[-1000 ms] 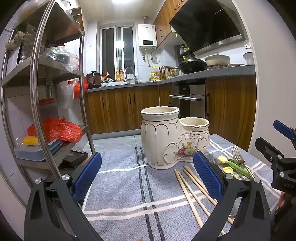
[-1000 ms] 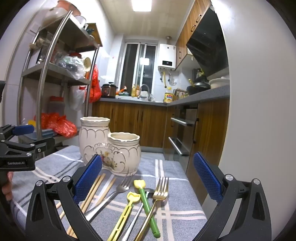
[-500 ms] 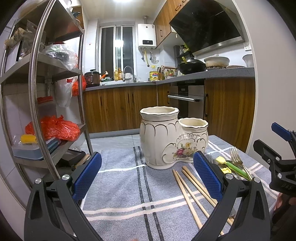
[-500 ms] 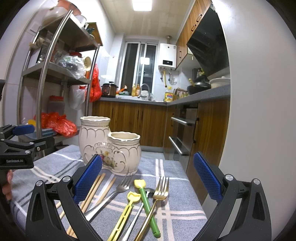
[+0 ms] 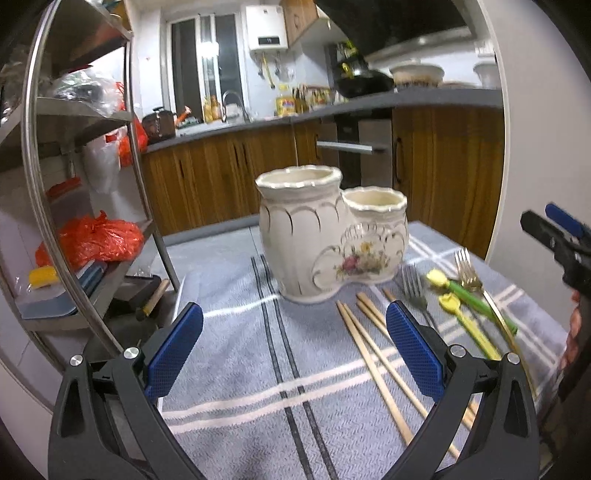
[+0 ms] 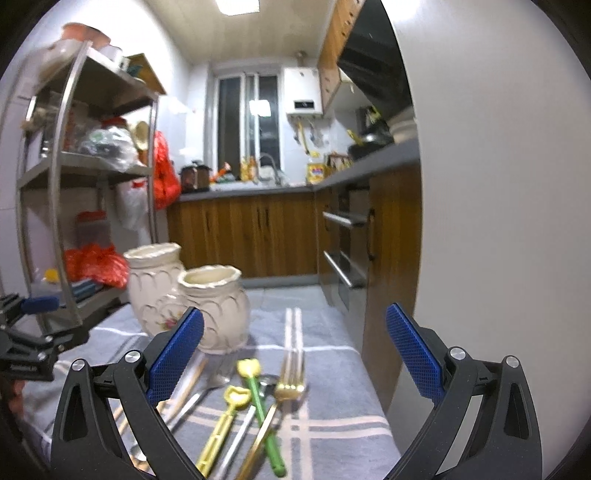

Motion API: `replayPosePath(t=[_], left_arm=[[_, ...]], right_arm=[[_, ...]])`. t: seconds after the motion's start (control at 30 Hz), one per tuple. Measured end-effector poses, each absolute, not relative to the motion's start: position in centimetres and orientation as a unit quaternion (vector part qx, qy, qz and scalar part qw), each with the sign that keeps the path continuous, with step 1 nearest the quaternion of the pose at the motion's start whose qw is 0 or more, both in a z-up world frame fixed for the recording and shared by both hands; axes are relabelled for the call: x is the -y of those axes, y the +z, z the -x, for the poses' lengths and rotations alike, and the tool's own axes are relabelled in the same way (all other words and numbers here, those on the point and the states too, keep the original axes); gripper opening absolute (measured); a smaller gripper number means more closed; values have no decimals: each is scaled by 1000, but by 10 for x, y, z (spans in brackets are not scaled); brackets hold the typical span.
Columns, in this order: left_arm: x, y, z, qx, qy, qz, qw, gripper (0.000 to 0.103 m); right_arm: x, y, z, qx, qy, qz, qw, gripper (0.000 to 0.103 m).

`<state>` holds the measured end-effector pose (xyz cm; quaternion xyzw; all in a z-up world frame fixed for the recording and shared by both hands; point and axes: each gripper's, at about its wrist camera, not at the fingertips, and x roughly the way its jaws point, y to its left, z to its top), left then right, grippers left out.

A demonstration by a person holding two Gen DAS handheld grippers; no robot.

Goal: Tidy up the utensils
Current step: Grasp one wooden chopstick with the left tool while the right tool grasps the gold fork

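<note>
Nothing is yet placed in the cream two-pot ceramic holder (image 5: 328,236); wooden chopsticks (image 5: 373,354), forks and plastic utensils lie beside it, both grippers spread wide, empty.

A narrow kitchen at night, lit from the ceiling

A ceiling light (image 6: 238,5) is shining over white walls, while wooden cabinets (image 5: 221,177) are running under a grey counter (image 5: 406,98) towards a dark window (image 6: 245,122). A metal shelf rack (image 5: 33,155) is standing on the left, holding what looks like orange plastic bags (image 5: 98,238). A white water heater (image 6: 303,94) is hanging beside the window.
</note>
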<state>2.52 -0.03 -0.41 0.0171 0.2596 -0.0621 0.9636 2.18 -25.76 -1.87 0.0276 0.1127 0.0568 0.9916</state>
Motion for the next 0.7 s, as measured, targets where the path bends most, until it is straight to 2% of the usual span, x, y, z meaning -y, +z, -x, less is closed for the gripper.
replayPosePath(t=[0.1, 0.27, 0.33, 0.4, 0.53, 0.63, 0.7], left_arm=[[10, -14, -31, -276, -57, -75, 956, 98], [16, -26, -39, -321, -71, -75, 941, 98], [19, -30, -41, -331, -75, -77, 938, 98], [22, -31, -41, -332, -73, -81, 937, 98], [28, -33, -43, -340, -78, -92, 933, 87], [32, -36, -42, -350, -80, -101, 928, 77], [34, -38, -42, -363, -88, -96, 923, 71]], right_arm=[[261, -23, -31, -145, 50, -20, 988, 98], [265, -26, -52, -198, 47, 8, 979, 93], [266, -26, -67, -226, 58, 17, 972, 78], [267, -26, -82, -258, 74, 14, 963, 70], [269, -32, -107, -318, 112, -1, 942, 55], [265, -35, -109, -330, 124, 5, 936, 47], [267, -39, -105, -335, 134, 1, 933, 47]])
